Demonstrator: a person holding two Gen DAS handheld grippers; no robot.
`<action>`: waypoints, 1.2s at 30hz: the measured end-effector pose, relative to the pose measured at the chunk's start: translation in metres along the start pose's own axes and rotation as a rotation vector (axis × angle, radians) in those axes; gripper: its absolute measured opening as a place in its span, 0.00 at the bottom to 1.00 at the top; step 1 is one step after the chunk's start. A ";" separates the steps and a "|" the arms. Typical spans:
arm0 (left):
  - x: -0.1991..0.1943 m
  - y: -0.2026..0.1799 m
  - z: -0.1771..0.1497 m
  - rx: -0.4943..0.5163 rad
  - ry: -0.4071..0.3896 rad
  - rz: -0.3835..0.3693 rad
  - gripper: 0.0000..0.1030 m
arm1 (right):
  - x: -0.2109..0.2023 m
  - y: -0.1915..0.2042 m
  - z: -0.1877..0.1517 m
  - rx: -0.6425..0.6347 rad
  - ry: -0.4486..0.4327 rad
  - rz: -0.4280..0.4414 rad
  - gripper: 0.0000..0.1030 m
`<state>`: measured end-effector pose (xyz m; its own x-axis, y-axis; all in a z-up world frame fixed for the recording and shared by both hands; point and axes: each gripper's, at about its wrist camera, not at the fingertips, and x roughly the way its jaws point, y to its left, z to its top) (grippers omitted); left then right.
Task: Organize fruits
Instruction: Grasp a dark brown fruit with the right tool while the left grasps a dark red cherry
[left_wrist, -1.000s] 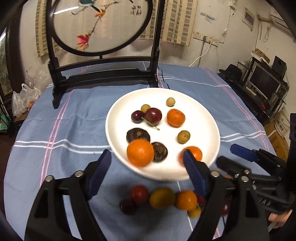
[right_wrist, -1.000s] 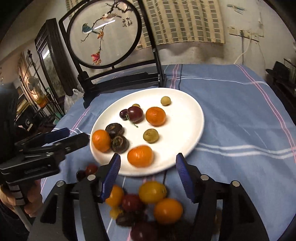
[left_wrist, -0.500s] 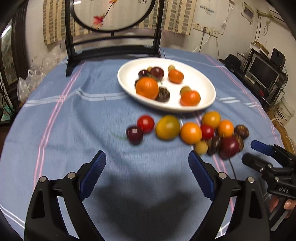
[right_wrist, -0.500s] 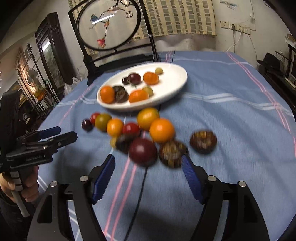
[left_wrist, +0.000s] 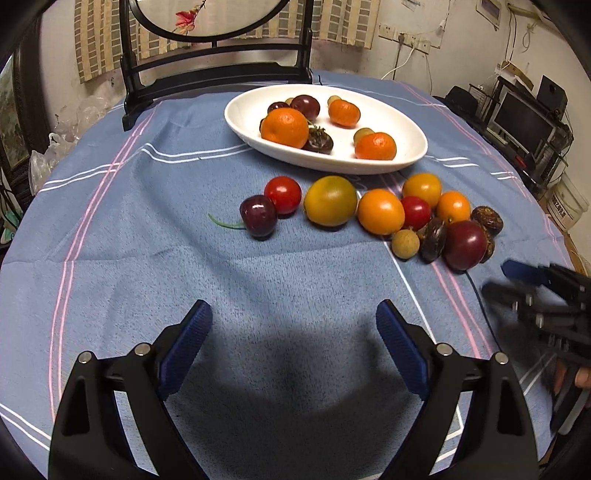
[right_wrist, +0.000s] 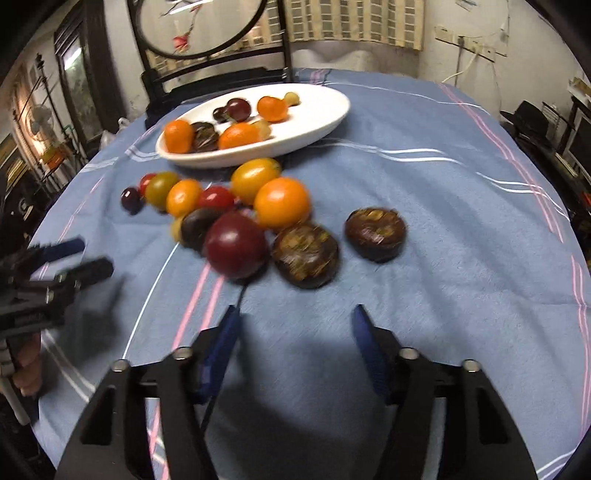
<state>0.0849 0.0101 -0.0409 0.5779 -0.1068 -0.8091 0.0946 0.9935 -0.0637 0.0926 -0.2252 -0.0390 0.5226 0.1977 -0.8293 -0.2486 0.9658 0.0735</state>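
Left tool (left_wrist: 293, 332) gaping, empty; cherry (left_wrist: 258, 220) well ahead

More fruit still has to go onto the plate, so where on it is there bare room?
The white plate is bare along its right rim beyond the tangerine, and at its near left end before the big orange. The middle-left, around the orange and dark plum, is crowded.

A round table, covered by a blue striped cloth (left_wrist: 155, 229), held a white plate (left_wrist: 406, 147) of fruit, a row of loose fruit (left_wrist: 330, 200) just beside it, and a black framed screen stand (left_wrist: 218, 79).
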 end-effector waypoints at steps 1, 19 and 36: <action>0.001 0.000 0.000 0.001 0.003 -0.001 0.86 | 0.002 -0.003 0.003 0.004 0.000 -0.004 0.52; 0.007 0.020 0.015 -0.020 0.038 0.054 0.86 | 0.013 -0.021 0.022 0.110 -0.044 0.100 0.41; 0.048 0.013 0.054 0.043 0.040 0.114 0.56 | 0.009 -0.021 0.019 0.105 -0.067 0.149 0.42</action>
<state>0.1577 0.0159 -0.0484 0.5544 0.0087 -0.8322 0.0653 0.9964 0.0539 0.1176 -0.2409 -0.0374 0.5401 0.3475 -0.7665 -0.2431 0.9364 0.2531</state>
